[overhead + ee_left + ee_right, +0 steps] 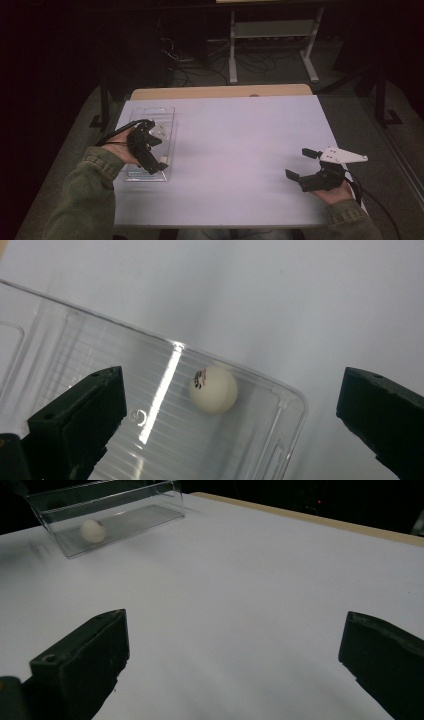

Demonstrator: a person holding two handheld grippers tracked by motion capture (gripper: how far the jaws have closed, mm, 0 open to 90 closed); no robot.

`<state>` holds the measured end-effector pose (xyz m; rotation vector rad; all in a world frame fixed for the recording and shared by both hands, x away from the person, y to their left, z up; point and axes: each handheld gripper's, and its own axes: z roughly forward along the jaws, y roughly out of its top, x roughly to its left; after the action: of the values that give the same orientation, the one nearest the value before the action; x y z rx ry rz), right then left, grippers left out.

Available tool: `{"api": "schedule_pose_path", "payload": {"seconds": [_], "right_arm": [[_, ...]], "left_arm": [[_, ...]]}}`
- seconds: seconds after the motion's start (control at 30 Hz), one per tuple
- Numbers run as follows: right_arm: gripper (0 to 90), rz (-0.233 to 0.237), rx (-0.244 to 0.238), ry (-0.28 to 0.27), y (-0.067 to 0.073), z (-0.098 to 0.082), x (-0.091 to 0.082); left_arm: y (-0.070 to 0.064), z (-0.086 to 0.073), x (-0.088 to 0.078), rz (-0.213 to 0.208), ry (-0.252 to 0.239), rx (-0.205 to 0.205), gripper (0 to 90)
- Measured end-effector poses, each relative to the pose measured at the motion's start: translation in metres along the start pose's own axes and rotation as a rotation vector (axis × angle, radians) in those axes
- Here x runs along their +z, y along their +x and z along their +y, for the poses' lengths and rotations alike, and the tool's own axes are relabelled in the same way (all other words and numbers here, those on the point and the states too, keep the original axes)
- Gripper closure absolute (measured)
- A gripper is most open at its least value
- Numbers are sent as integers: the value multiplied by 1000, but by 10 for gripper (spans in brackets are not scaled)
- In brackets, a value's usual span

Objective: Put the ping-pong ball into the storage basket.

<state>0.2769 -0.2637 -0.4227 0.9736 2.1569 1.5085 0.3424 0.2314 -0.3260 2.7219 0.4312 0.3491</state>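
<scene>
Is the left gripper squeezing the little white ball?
No, the ball lies loose in the clear tray, between the wide-open fingers.

glossy clear plastic tray (260, 405), matt white ball (213, 389), seemingly plastic

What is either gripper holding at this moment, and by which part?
Nothing is held. The left gripper hangs open above the clear tray, the white ball lying loose in it. The right gripper is open over bare table.

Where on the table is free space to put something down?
The white table is bare from the clear tray across to the right gripper, and along its far edge. It is crowded at the left: the left gripper hangs over the tray, which holds a white ball.
</scene>
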Motion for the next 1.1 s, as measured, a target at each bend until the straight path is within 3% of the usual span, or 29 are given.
{"api": "schedule_pose_path", "payload": {"seconds": [0.23,0.63,0.9,1.1], "right_arm": [[0,1,0,1,0,0,0],[0,0,-5,0,0,0,0],[0,1,-6,1,1,0,0],[0,1,-6,1,1,0,0]], "left_arm": [[-2,-6,-1,8,-33,-16,0],[-7,-23,-15,51,-161,-78,0],[-13,-33,-11,38,-197,-102,0],[-20,-36,-11,34,-225,-96,0]]}}
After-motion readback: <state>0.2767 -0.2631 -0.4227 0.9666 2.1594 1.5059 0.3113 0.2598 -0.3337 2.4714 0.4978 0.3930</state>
